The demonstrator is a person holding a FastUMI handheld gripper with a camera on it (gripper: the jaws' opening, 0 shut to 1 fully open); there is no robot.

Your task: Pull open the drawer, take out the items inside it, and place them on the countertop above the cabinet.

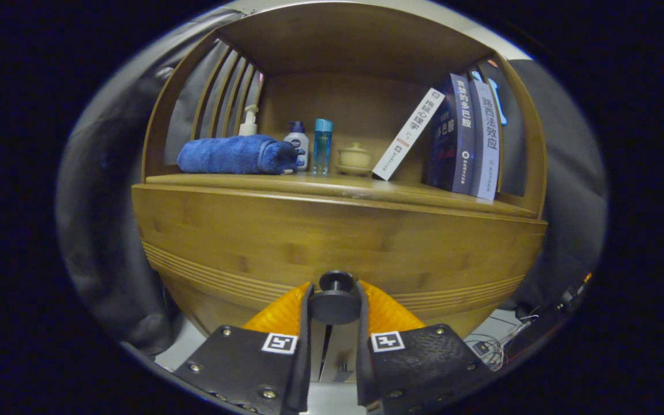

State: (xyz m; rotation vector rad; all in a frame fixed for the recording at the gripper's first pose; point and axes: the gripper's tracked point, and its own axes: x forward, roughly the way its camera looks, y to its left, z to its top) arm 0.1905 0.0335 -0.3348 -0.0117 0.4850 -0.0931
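Note:
A bamboo cabinet fills the gripper view, with its wooden drawer front point(338, 242) right in front of me. A round dark knob point(335, 302) sticks out of the drawer front low down. My gripper point(335, 300) has both fingers pressed on the knob's sides, so it is shut on it. The drawer looks closed or barely out; its inside is hidden. Above the drawer runs the countertop point(343, 185), which is the floor of an open shelf.
On the countertop lie a rolled blue towel point(237, 154), a pump bottle point(248, 121), a small white bottle point(297, 144), a clear blue bottle point(321, 146), a lidded ceramic cup point(354, 158), a leaning white book point(408, 134) and upright books point(464, 138). Cables point(499, 340) lie on the floor at right.

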